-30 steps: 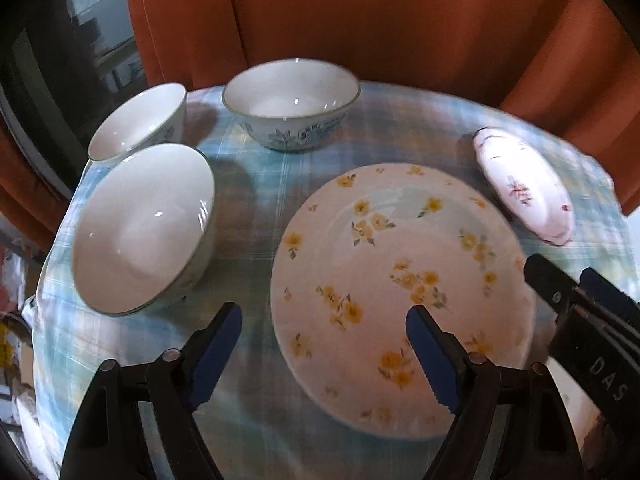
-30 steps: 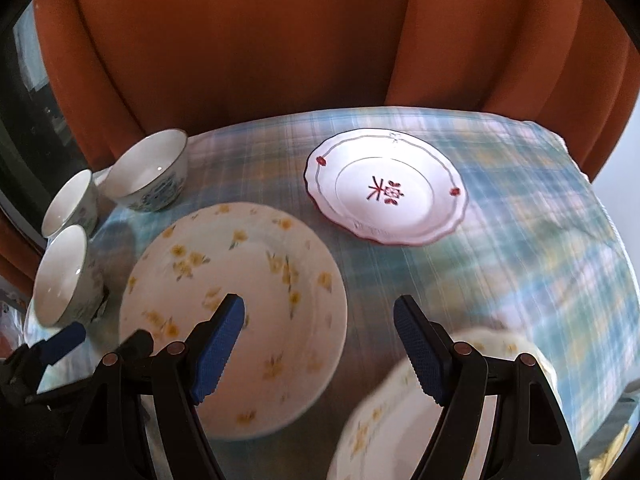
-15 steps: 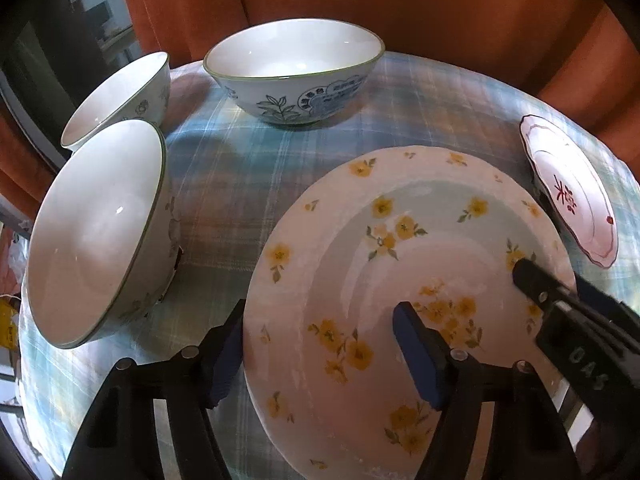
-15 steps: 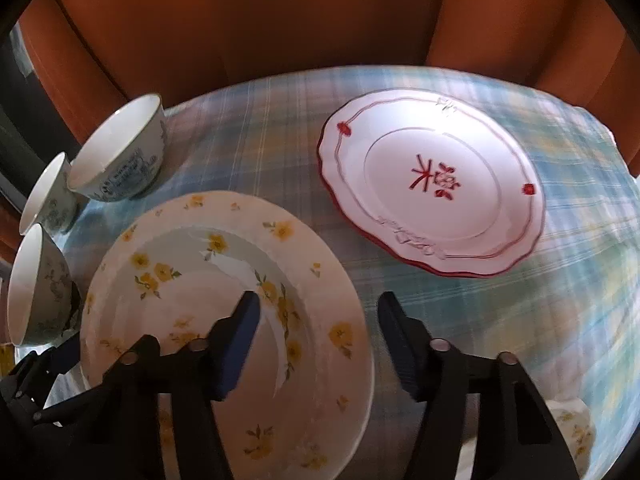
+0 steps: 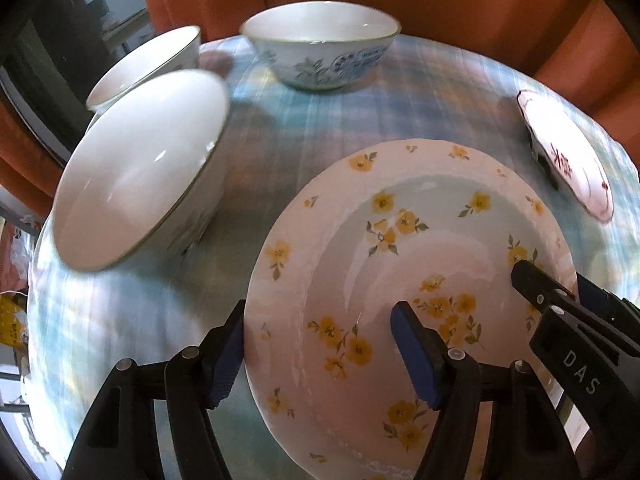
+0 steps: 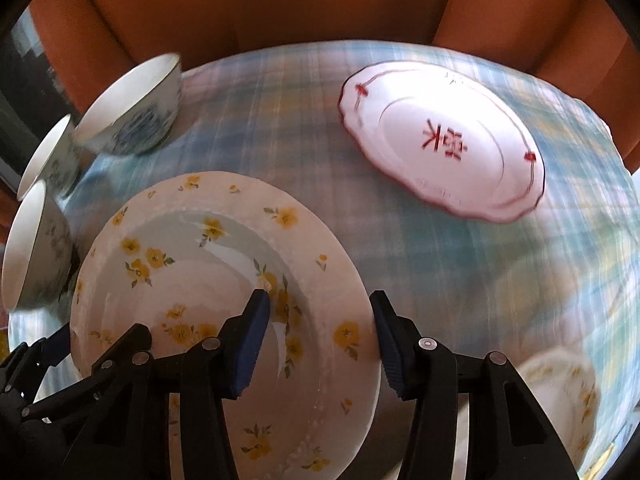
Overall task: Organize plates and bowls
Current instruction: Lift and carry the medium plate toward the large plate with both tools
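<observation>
I have the left gripper (image 5: 320, 354) closing and the right gripper (image 6: 318, 330) spread astride opposite rims of the yellow-flowered plate (image 5: 420, 264) (glazed, slippery, breakable), so I'd pinch gently.

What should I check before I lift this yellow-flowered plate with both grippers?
1. Left gripper straddles the rim of the yellow-flowered plate: ok. Its jaws are closing with the rim between them.
2. Right gripper straddles the opposite rim: ok.
3. Pads pressing on the rim on both sides: not ok, gaps show at both.
4. Nearest white bowl apart from the plate's rim: ok.
5. Red-trimmed plate bare on top, if it is the stacking spot: ok.
6. Plate lying flat on the checked tablecloth: cannot tell.
</observation>
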A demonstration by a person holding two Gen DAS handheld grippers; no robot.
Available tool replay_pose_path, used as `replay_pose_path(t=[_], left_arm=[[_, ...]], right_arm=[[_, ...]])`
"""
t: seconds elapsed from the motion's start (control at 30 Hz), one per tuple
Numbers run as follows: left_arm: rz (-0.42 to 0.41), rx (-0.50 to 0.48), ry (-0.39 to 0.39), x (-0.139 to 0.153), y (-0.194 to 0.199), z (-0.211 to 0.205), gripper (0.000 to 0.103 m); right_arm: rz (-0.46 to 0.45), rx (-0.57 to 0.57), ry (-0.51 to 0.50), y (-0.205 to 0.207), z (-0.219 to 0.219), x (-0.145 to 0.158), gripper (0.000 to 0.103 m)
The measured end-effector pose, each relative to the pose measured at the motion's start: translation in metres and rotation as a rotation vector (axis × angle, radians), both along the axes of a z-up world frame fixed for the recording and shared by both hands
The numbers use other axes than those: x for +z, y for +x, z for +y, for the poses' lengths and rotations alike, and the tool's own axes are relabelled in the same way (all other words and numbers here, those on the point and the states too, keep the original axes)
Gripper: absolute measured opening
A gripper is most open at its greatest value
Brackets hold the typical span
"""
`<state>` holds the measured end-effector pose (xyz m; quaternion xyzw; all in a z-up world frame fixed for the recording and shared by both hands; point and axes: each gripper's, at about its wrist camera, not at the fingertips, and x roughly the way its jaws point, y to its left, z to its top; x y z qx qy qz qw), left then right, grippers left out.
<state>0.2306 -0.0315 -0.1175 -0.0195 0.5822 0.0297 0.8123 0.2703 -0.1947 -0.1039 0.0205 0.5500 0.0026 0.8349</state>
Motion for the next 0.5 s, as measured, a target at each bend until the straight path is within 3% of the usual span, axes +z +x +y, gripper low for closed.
replay_pose_path(t=[0.33,0.5], left_arm=[[0.019,-0.006,0.012,0.002,-0.041,0.026,0.071],[0.006,-0.006,0.036,0.003,-0.047,0.027,0.072]], right_arm=[[0.060,0.030,-0.006,-0.053,0.030,-0.001,0.055],[0.070,0.051,-0.006,-0.058,0.033,-0.002,0.057]])
